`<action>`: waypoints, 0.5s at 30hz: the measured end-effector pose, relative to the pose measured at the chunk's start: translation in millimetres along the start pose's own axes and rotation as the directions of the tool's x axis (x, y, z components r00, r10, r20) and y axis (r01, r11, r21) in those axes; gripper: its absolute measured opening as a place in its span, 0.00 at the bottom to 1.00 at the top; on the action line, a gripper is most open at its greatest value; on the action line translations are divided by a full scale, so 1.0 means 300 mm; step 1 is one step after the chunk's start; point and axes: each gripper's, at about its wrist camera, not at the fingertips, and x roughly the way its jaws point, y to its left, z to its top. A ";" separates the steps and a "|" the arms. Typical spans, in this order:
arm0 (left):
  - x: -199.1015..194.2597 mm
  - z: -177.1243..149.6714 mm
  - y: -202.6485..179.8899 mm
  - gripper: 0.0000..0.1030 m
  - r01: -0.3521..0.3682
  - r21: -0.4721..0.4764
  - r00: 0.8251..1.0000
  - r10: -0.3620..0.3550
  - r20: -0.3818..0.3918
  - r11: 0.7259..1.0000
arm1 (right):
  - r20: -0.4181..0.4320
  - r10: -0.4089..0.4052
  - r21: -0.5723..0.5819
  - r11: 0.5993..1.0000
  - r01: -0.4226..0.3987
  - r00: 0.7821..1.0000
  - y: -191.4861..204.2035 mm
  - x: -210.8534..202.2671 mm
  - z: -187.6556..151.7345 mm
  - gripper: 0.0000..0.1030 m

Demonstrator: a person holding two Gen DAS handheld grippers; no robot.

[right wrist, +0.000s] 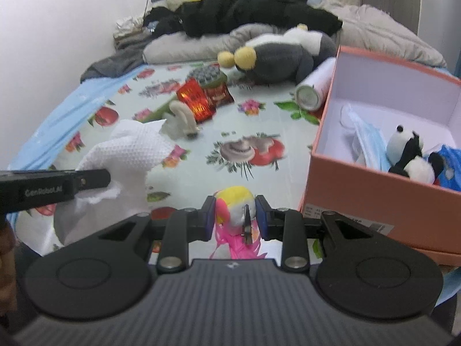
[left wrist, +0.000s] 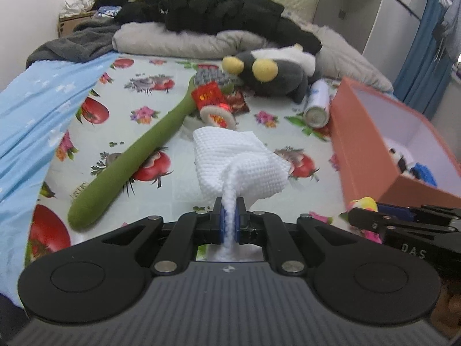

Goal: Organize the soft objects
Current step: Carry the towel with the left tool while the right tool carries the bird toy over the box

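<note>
Left gripper [left wrist: 229, 221]: nearest the lens, jaws clamped on a twisted corner of the white cloth [left wrist: 239, 161]; the cloth hangs forward from the pads, bunched, above the bed.

Right gripper [right wrist: 234, 216]: jaws closed on a small plush toy [right wrist: 236, 204], yellow and grey on top, with pink strands trailing below; a black clip sits at its front.

Bed [left wrist: 178, 106]: covered by a pale sheet printed with tomatoes and flowers. A blue cover [left wrist: 37, 109] lies along its left edge.

Far end of bed: grey pillows [left wrist: 173, 40] with black clothes [left wrist: 207, 11] heaped on top, before a quilted headboard.

Box [right wrist: 371, 184]: salmon outside, white inside, open, on the right side of the bed, just beside the right gripper. Inside lie a panda plush [right wrist: 409, 155], a blue face mask [right wrist: 368, 141] and a blue item at the right wall.

Grey plush [left wrist: 276, 75]: with yellow round parts, lying near the pillows, beyond the cloth.

Green plush stick [left wrist: 135, 155]: long, lying diagonally, left of the cloth; its knitted grey head touches the red items.

Spray can [left wrist: 317, 101]: on its side, between the grey plush and the box.

Red roll [left wrist: 213, 103]: with a cream end, beside a red packet [left wrist: 239, 103], directly beyond the cloth and partly hidden by it.
</note>
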 end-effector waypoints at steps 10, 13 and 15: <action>-0.194 0.012 -0.036 0.08 0.050 -0.034 0.996 -0.048 0.072 0.998 | 0.074 0.014 0.016 1.000 -0.015 0.997 0.041 -0.152 0.035 0.32; -0.249 0.031 -0.051 0.08 0.063 -0.035 0.993 -0.059 0.104 0.997 | 0.108 0.015 0.020 1.000 -0.018 0.994 0.048 -0.200 0.056 0.32; -0.284 0.049 -0.064 0.08 0.067 -0.038 0.990 -0.062 0.128 0.997 | 0.133 0.016 0.022 1.000 -0.020 0.991 0.052 -0.230 0.071 0.32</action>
